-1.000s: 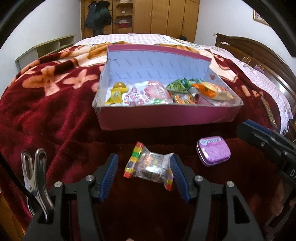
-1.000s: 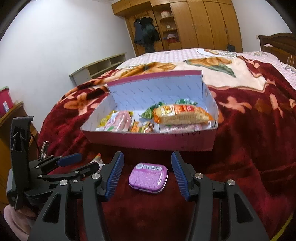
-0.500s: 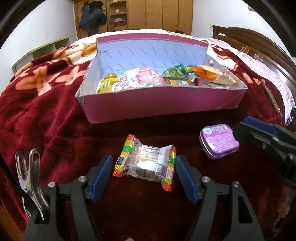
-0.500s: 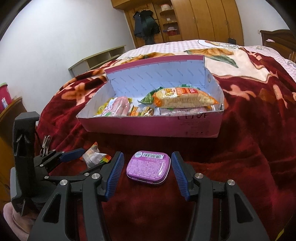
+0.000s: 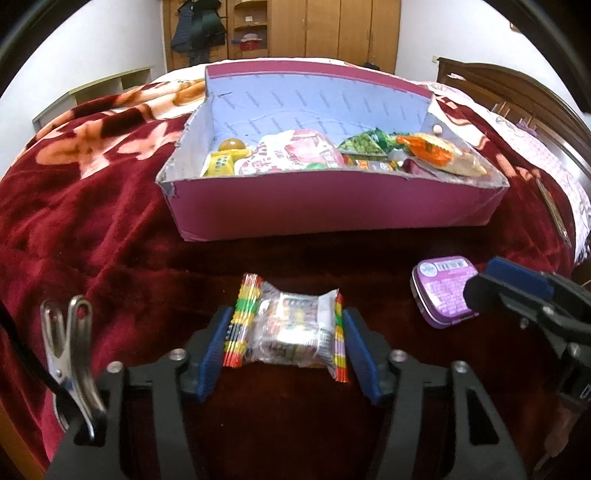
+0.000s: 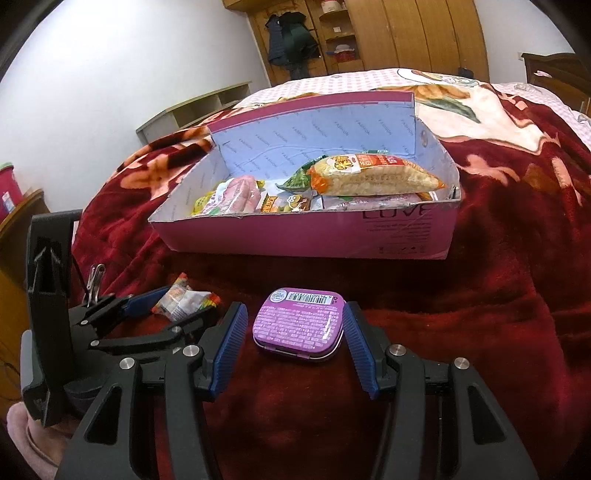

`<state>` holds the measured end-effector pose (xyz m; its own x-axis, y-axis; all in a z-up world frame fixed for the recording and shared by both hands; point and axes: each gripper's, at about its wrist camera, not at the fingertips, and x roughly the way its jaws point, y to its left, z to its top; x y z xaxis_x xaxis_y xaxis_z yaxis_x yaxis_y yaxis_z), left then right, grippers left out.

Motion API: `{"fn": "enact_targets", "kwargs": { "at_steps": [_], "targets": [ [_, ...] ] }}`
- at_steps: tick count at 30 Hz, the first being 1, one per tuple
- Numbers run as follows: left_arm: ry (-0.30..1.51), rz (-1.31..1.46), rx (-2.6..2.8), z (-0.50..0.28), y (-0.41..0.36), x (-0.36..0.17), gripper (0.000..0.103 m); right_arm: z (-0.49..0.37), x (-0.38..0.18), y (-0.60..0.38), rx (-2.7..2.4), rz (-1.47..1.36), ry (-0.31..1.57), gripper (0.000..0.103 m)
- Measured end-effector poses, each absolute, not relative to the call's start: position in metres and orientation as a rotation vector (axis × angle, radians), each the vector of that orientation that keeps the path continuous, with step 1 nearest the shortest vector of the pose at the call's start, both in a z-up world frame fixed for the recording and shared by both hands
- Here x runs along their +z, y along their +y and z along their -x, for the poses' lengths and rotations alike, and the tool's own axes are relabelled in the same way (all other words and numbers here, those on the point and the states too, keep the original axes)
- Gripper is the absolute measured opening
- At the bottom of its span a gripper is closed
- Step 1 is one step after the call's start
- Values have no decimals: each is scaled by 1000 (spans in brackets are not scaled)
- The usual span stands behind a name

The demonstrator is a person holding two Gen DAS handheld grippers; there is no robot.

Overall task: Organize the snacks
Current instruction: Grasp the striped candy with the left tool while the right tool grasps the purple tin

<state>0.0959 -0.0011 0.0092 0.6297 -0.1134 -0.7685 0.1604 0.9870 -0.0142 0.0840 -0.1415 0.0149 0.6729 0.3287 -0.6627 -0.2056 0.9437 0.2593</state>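
1. Blue ribbed pads of the left gripper [image 5: 288, 347] parted on either side of a clear candy packet [image 5: 290, 328], close against its rainbow-striped end seals; cannot tell whether actually pinching.
2. Long axis of the candy packet laid crosswise, seal to seal between the pads, flat on the blanket.
3. Right gripper [image 6: 297, 345] spread wide around a purple tin [image 6: 300, 323], left pad clear of it, right pad just at its edge; not clamped.
4. Purple tin flat, label up, barcode end pointing away toward the box, just right of the packet.
5. Beyond both, an open pink box [image 5: 332, 206] with pale blue lining, long side across the view, filled with assorted snack packs.
6. Underneath everything, a dark red floral blanket [image 5: 92, 206] on a bed.
7. Farther back, white walls, a wooden wardrobe [image 6: 413, 33], a low shelf unit [image 6: 195, 107].
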Motion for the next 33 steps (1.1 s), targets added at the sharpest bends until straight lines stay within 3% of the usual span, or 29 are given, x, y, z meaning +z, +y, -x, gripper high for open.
{"fn": "enact_targets", "kwargs": {
  "at_steps": [4,11,17,22,33],
  "targets": [
    [869,-36,-141,-95,4,10,49,-84,14,-142,302,-175,777,55],
    [844,-6,-125,-89,10,14,42,-85,11,-141,304,-170,791,55],
    [835,30,-129,-86,16,15,42,-89,5,-135,287,-151,814,56],
    [831,39,-133,-85,17,16,42,-92,-1,-126,275,-120,837,66],
    [838,49,-134,-86,18,11,42,-103,-13,-117,236,-83,874,67]
  ]
}}
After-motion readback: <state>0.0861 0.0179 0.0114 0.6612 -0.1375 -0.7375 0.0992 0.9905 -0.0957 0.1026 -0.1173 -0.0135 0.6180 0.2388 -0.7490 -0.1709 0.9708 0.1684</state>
